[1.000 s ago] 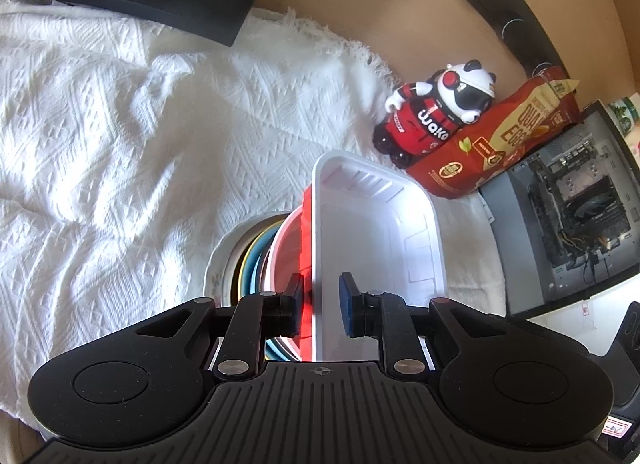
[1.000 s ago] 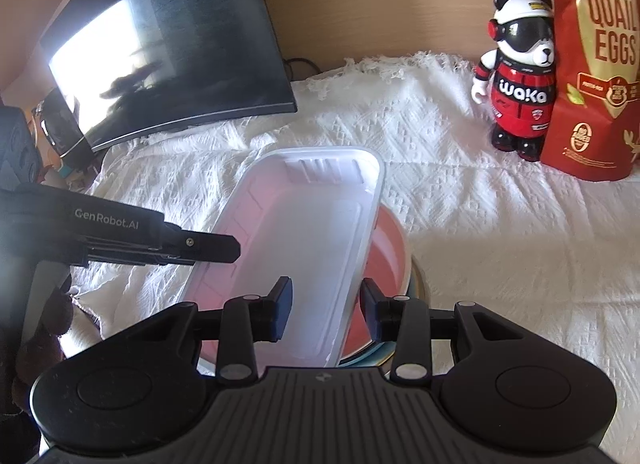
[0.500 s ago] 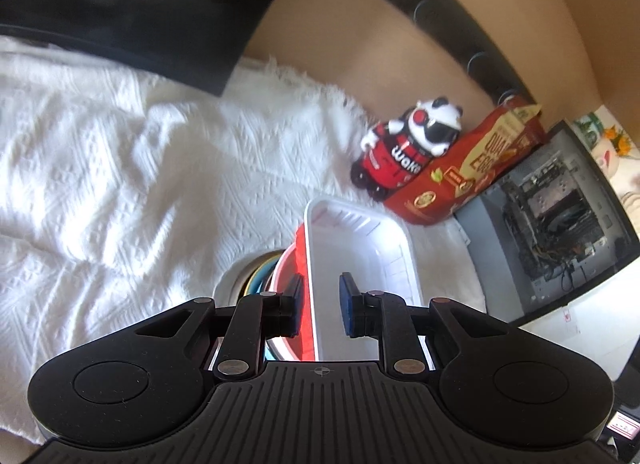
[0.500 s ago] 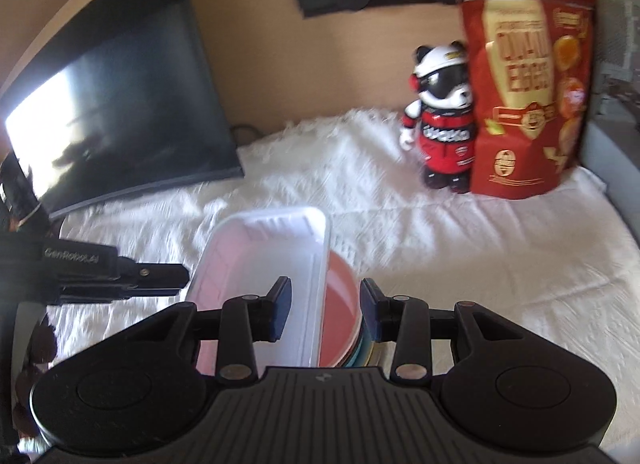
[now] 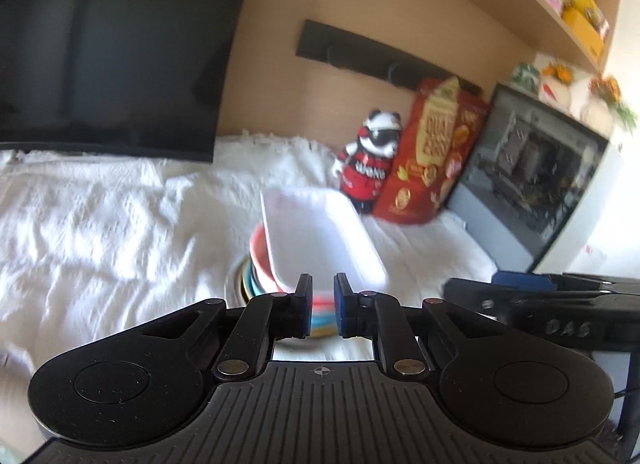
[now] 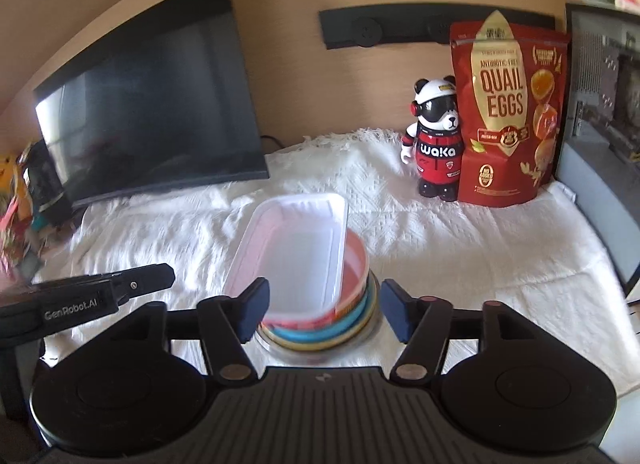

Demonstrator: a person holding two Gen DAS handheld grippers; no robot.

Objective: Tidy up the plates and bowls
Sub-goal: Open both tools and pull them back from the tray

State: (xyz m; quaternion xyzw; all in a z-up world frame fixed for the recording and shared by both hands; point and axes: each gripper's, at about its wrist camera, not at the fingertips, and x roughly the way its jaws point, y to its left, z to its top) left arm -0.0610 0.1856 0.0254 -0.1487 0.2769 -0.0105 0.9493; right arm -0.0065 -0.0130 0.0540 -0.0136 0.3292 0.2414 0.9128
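while the white tray lies tilted atop the stacked bowls, the left gripper is closed and empty, the right gripper is opening, empty; behind the stack stand a "waka" bear and a "quail eggs" bag.

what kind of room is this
Probably a home desk or study corner, not a kitchen: a monitor and an open computer case stand on a cloth-covered surface, under a shelf of boxes.

left claw: black ribbed body, blue pads, silver screws
right claw: black, blue pads
left claw's side: white "GenRobot.AI" lettering
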